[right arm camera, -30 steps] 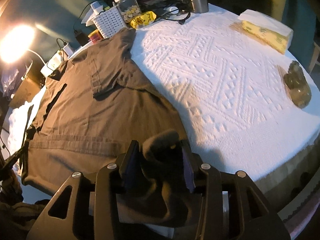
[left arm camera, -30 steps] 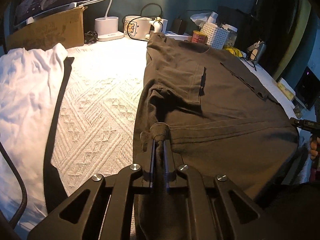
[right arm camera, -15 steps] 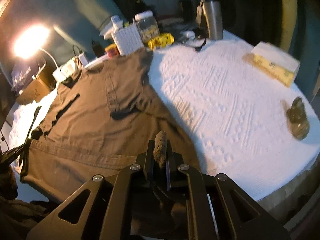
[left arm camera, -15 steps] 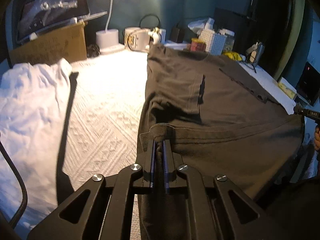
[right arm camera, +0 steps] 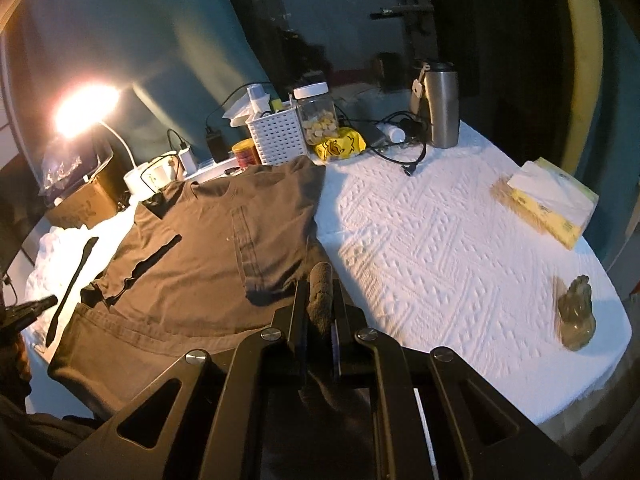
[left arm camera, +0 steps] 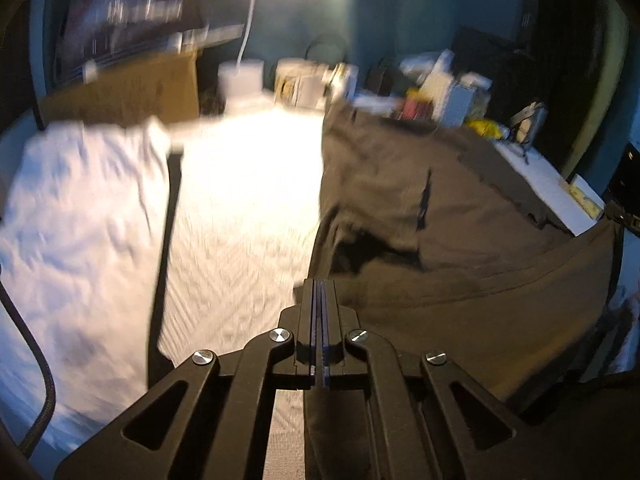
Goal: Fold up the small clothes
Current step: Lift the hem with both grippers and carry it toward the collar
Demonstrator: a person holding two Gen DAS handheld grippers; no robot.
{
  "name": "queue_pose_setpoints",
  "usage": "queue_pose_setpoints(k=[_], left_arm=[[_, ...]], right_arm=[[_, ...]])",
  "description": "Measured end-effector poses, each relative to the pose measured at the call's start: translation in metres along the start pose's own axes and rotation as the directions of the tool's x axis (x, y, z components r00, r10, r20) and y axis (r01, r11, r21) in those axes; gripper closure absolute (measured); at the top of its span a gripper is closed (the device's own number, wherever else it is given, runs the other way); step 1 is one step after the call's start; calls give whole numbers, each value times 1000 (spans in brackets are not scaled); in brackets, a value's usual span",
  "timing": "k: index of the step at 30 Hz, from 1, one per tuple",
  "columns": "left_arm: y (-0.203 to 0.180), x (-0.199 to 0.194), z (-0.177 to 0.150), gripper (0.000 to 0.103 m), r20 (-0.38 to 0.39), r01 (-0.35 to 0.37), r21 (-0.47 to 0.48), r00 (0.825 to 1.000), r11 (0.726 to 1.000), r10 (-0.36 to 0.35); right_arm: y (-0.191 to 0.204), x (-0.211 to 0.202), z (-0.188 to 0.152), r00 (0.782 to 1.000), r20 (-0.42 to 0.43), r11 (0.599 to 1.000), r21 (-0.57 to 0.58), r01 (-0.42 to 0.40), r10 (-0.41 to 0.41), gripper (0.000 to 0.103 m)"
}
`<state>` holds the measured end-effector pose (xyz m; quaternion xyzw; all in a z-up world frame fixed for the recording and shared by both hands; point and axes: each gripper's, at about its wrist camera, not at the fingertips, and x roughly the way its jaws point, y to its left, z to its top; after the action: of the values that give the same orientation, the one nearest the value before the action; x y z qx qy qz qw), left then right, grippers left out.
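Right wrist view: right tongs clench a bunched corner of the brown shirt, which is spread over the white surface; left tongs pinch its opposite hem corner.

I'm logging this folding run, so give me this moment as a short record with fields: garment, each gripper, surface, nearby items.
garment: brown shirt, spread flat, near hem lifted
left gripper: shut on the shirt's hem corner
right gripper: shut on a bunched fold of the hem
surface: white textured tablecloth
nearby: white cloth, tissue pack, steel flask, white basket
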<state>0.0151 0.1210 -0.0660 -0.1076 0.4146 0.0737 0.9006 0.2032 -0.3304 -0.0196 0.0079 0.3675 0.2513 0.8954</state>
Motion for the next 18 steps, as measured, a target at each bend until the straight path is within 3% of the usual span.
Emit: queue_pose_setpoints(k=[2, 3, 4, 6, 7, 12, 14, 15, 16, 18], left_arm=[[5, 12, -3, 96, -49, -14, -27, 999, 1000, 13], [6, 16, -4, 84, -56, -14, -32, 998, 999, 13], [6, 18, -6, 64, -61, -14, -38, 998, 999, 12], [5, 20, -7, 41, -54, -6, -53, 999, 999, 3], [4, 20, -7, 38, -46, 0, -54, 999, 999, -3], [-4, 34, -7, 38, -59, -4, -6, 998, 1000, 4], [-9, 38, -9, 53, -53, 2, 26, 999, 1000, -1], [-10, 38, -9, 77, -46, 5, 35, 999, 999, -3], [-10, 38, -9, 83, -55, 34, 27, 998, 999, -32], [-13, 33, -9, 95, -25, 22, 26, 999, 999, -22]], right_arm=[[-2, 2, 0, 1000, -3, 1000, 6, 3, -3, 94], [-3, 3, 0, 1000, -4, 1000, 10, 6, -6, 94], [-5, 4, -1, 1000, -1, 1000, 15, 10, -10, 94], [-12, 5, -2, 1000, 3, 999, 32, 24, -24, 94], [-15, 6, -3, 1000, 4, 999, 36, 29, -29, 94], [-24, 12, -8, 999, -13, 997, 63, 36, -35, 94], [-24, 14, -9, 999, -14, 997, 66, 31, -30, 94], [-25, 14, -9, 999, -15, 997, 72, 30, -30, 94], [-26, 14, -8, 1000, -14, 997, 76, 29, -28, 94], [-26, 14, -8, 999, -9, 996, 82, 32, -32, 94]])
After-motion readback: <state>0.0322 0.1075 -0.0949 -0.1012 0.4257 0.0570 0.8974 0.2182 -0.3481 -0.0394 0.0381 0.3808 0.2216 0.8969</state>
